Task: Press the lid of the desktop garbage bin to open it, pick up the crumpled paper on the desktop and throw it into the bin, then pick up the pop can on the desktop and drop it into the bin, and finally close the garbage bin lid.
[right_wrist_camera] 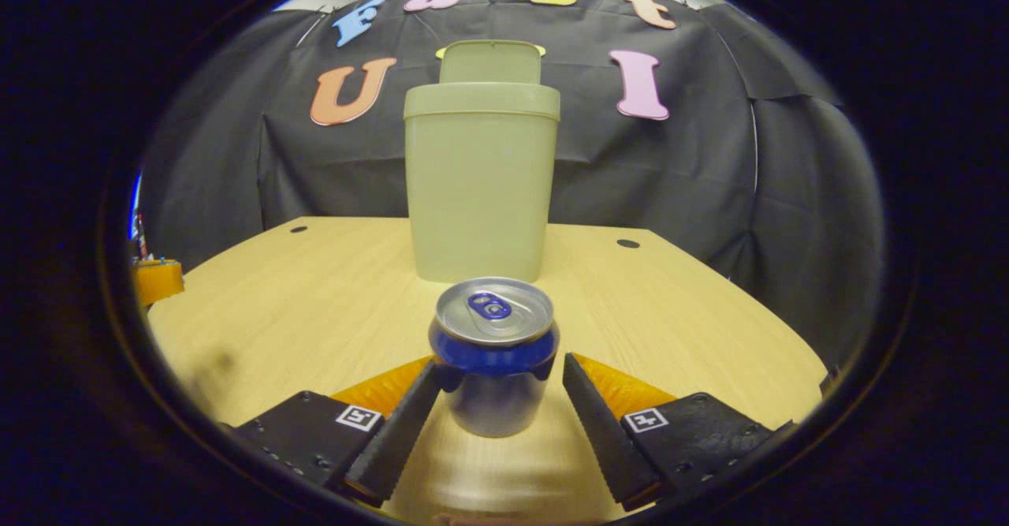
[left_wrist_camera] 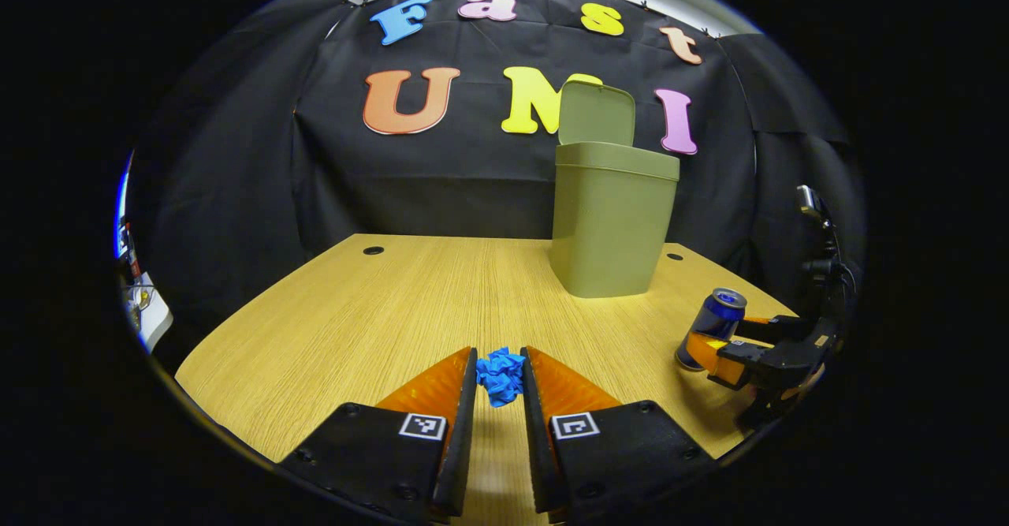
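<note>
The garbage bin (left_wrist_camera: 613,222) is standing toward the back of the bench (left_wrist_camera: 355,313), its lid (left_wrist_camera: 597,113) tilted up and open. In front of the bin, the left claw (left_wrist_camera: 499,372) is closing around the crumpled paper (left_wrist_camera: 500,375), both fingers touching it. To the bin's front right, the right claw (right_wrist_camera: 497,384) is sitting parted around the upright pop can (right_wrist_camera: 494,352), one finger touching it, the other just beside it. No writing is readable on the can.
</note>
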